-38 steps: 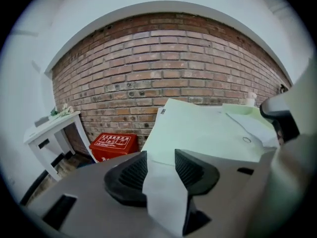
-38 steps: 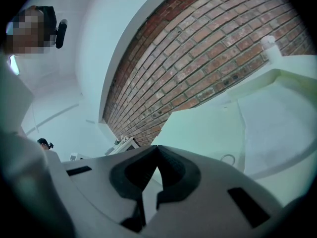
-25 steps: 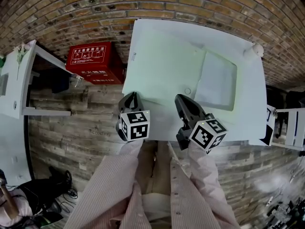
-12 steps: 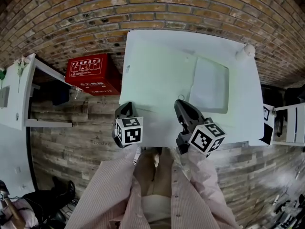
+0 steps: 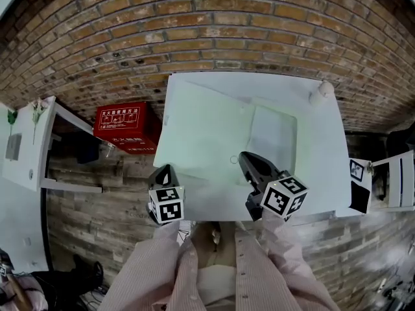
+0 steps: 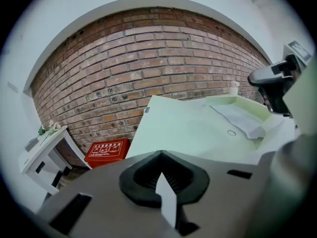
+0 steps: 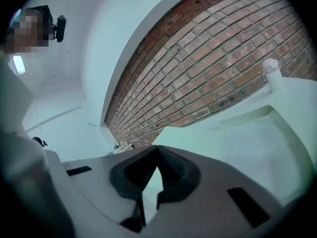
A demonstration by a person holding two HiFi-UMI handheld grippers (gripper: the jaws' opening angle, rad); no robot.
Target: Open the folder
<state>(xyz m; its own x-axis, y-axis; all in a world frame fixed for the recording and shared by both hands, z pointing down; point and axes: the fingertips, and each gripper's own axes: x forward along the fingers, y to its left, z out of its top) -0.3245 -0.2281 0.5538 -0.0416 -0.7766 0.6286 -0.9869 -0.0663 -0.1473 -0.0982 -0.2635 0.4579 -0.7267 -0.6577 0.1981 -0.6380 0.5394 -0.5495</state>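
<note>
A pale, almost white folder (image 5: pixel 275 135) lies flat on the right half of the white table (image 5: pixel 194 122). A small round clasp ring (image 5: pixel 233 160) sits by its near-left side. My right gripper (image 5: pixel 244 155) hovers over the table just right of the ring, at the folder's near-left corner, jaws together and holding nothing. My left gripper (image 5: pixel 166 169) is at the table's front-left corner, shut and empty. The left gripper view shows the folder (image 6: pixel 237 119), the ring (image 6: pixel 231 132) and the right gripper's tip (image 6: pixel 257 78). In the right gripper view the folder (image 7: pixel 257 152) lies ahead of the jaws.
A small white bottle (image 5: pixel 322 91) stands at the table's back right corner. A red box (image 5: pixel 126 125) sits on the wooden floor to the left, next to a white shelf (image 5: pixel 32 141). A brick wall runs behind the table. A marker card (image 5: pixel 355 173) lies at the right.
My right gripper has moved across the table, from the near-left of the ring to its right side by the folder. The left gripper stays at the table's front-left corner, a little higher.
</note>
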